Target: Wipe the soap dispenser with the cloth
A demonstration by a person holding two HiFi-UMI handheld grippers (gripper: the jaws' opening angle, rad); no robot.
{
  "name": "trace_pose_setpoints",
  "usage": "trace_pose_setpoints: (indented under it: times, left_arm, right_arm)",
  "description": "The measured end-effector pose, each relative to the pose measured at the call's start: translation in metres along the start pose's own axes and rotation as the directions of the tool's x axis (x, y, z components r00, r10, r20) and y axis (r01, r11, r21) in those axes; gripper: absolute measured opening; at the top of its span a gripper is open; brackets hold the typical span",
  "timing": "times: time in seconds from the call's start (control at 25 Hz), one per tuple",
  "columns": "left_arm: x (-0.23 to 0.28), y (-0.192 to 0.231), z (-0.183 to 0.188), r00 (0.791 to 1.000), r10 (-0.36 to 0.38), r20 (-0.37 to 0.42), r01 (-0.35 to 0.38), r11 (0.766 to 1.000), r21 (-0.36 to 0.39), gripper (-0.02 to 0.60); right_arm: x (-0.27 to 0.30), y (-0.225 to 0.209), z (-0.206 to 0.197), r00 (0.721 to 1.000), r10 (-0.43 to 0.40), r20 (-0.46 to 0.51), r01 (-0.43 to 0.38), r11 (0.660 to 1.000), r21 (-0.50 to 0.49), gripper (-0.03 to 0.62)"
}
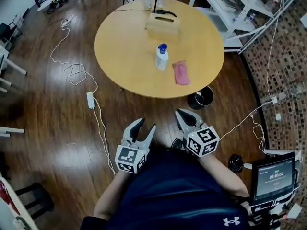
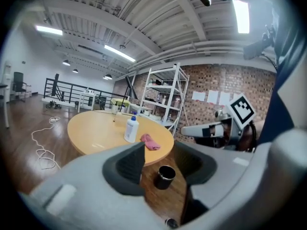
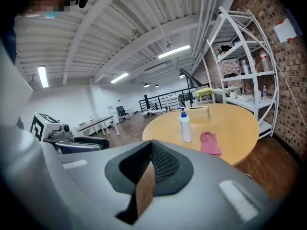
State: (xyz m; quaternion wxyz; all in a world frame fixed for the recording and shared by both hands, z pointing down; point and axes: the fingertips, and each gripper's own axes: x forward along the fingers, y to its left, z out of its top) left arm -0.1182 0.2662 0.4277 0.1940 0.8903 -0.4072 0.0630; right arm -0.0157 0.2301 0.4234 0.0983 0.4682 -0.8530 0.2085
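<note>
While left tool (image 1: 147, 124) gapes and right tool (image 1: 182, 112) is closed, the soap dispenser (image 1: 161, 59) stands white, blue-pumped.

You stand on a dark, glossy wood floor (image 1: 43, 128). Ahead of you is a round table (image 1: 124, 56) with a light wooden top. A white shelving rack (image 1: 240, 13) stands just beyond it on the right, near a brick wall (image 2: 259, 87). A white cable (image 1: 72, 73) lies loose on the floor at the left and reaches a power strip (image 1: 89, 99). A black bin (image 1: 201, 98) sits on the floor at the table's near edge. Strip lights (image 2: 120, 53) run along a white beamed ceiling. A black railing (image 2: 62, 87) lines the far side.
</note>
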Motion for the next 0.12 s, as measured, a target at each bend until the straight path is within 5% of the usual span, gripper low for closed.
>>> trace_pose_setpoints:
  times: [0.12]
  left_arm:
    - [0.005, -0.028, 0.001, 1.000, -0.018, 0.001, 0.018, 1.000, -0.022, 0.186]
  right_arm:
    - [-0.019, -0.005, 0.006, 1.000, 0.000, 0.016, 0.000, 1.000, -0.014, 0.011]
